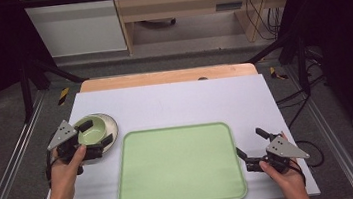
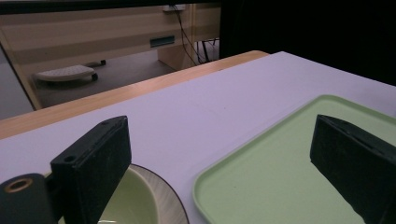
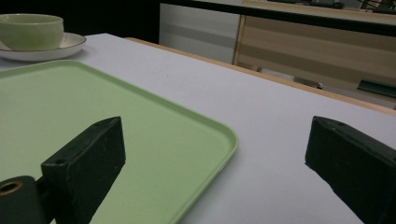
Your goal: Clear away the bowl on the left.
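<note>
A pale green bowl sits on a white plate at the left of the white table cover. My left gripper is open right at the bowl, one jaw by its far rim and the other over the plate's near right side. In the left gripper view the bowl and plate lie low beside the left jaw, with nothing gripped. A large light green tray lies bare in the middle. My right gripper is open just off the tray's right edge, holding nothing.
The white cover stretches free behind the tray, with a wooden table edge beyond it. Black frame posts and cables stand off the table to the right. In the right gripper view the bowl and plate show far across the tray.
</note>
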`<state>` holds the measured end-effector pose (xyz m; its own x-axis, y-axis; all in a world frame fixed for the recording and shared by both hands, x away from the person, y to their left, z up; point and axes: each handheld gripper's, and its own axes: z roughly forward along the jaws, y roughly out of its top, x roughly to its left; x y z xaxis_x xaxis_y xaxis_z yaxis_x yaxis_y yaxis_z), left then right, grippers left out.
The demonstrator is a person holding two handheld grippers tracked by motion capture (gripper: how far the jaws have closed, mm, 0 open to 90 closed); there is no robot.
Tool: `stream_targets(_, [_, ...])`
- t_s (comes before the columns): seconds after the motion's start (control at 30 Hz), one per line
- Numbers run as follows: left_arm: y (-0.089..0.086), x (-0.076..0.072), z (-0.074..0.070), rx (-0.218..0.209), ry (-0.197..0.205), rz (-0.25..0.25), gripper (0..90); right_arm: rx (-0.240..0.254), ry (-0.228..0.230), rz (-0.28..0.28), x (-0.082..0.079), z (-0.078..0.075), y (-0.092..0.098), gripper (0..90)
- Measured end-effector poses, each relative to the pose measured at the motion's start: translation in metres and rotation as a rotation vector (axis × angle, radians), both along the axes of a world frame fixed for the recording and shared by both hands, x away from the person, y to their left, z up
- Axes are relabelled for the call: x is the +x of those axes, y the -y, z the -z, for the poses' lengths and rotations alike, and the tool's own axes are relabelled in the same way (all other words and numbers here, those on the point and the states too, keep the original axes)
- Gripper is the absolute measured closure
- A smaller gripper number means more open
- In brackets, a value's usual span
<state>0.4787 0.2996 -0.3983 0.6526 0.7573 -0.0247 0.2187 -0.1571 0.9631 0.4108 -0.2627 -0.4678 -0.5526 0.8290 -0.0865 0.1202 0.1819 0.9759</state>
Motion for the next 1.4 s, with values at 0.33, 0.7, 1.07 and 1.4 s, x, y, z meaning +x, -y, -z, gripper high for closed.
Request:
stream_targets(0.33, [-0.025, 0.014, -0.01, 0.029, -0.021, -0.076, 5.6, -0.011, -0.001, -0.047, 0.0, 0.001, -0.006, 5.9])
stream_targets(0.7, [-0.053, 0.028, -0.007, 0.011, -0.082, -0.22, 6.6, -0.008, -0.004, -0.038, -0.001, 0.0, -0.005, 5.9])
stream_targets(1.07, [-0.063, 0.038, -0.009, 0.059, -0.105, -0.269, 6.8, -0.013, -0.008, -0.047, 0.0, 0.002, -0.009, 5.6])
stream_targets(1.4, [-0.066, 0.043, -0.001, 0.102, -0.163, -0.312, 11.4, -0.008, -0.006, -0.046, 0.0, 0.001, -0.008, 5.4])
